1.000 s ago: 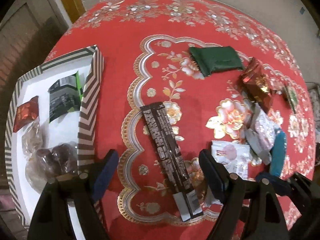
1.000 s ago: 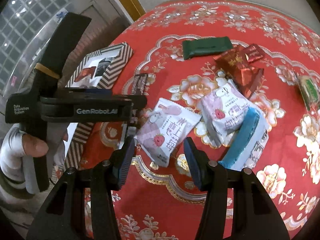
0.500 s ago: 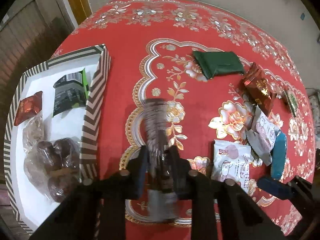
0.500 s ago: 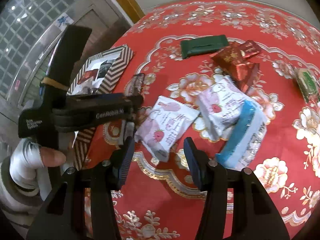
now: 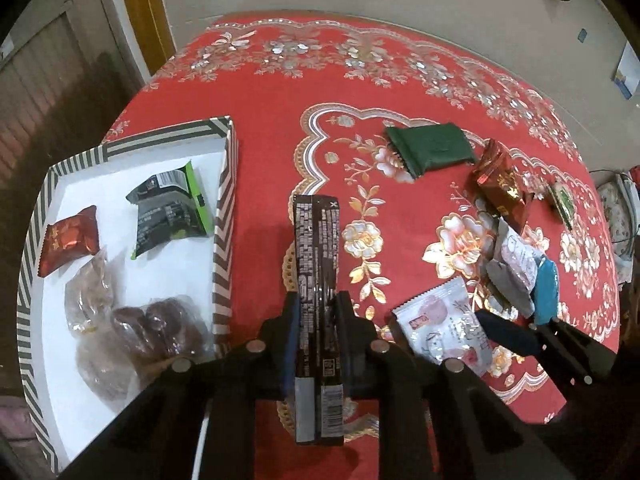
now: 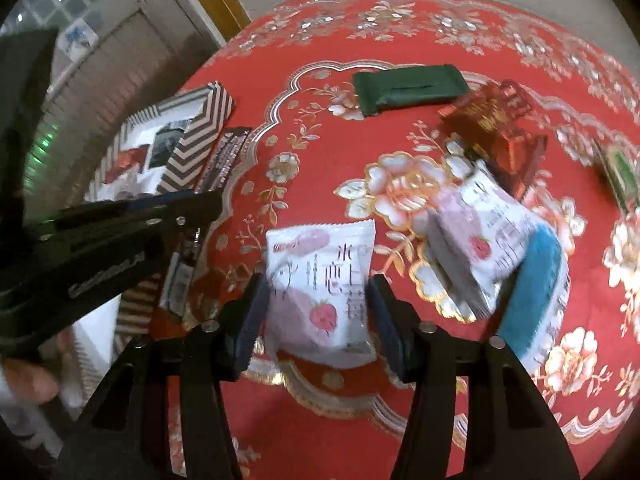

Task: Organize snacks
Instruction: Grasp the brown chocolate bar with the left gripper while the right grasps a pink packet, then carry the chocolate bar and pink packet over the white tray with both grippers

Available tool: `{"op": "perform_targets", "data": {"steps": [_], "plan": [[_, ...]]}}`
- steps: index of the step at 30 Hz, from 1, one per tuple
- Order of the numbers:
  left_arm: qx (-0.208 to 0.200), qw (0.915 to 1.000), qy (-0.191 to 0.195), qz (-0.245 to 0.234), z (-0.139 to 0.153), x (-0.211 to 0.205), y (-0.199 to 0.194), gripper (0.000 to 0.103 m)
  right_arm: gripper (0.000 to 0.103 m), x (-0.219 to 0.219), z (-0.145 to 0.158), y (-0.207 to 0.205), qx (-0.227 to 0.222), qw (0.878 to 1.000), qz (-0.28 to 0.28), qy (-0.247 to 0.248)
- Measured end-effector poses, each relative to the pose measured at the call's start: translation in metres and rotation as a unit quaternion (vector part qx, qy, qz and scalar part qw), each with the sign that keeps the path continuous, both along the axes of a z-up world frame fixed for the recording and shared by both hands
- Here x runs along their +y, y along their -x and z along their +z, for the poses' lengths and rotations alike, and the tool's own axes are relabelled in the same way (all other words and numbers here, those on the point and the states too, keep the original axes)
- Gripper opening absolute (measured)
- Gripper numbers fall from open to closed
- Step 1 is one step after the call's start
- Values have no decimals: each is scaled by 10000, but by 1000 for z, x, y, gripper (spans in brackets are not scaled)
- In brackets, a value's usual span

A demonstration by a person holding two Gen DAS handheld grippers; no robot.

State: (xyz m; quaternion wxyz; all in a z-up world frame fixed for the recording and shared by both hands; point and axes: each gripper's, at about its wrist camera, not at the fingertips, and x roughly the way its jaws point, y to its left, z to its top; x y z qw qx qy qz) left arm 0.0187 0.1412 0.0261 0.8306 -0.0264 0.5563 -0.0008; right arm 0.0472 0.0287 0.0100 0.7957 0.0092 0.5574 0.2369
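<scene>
My left gripper is shut on a long dark brown snack bar and holds it above the red tablecloth, just right of the striped tray. The bar also shows in the right wrist view. My right gripper is open, its fingers on either side of a white and pink strawberry packet that lies on the cloth. That packet also shows in the left wrist view. The tray holds a red packet, a dark green-edged packet and clear bags of brown sweets.
On the cloth lie a dark green packet, red-gold packets, a second white strawberry packet, a blue-edged packet and a small green sweet. The round table's far edge meets a wall.
My left gripper closed on the long dark bar and lifted it off the cloth. My right gripper moved forward so its fingers straddle the strawberry packet.
</scene>
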Motion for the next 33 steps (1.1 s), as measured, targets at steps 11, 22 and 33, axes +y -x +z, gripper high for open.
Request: {"op": "perform_targets", "data": {"steps": [11, 22, 33], "plan": [[-20, 9999, 101, -103, 1, 3, -2, 19, 54, 2, 0, 5, -307, 9961, 737, 368], [-304, 9995, -34, -47, 25, 2, 7, 20, 54, -20, 34, 2, -663, 9962, 545, 151], [-527, 9986, -57, 1, 43, 1, 12, 20, 54, -31, 56, -9, -906, 9952, 357, 74]]}}
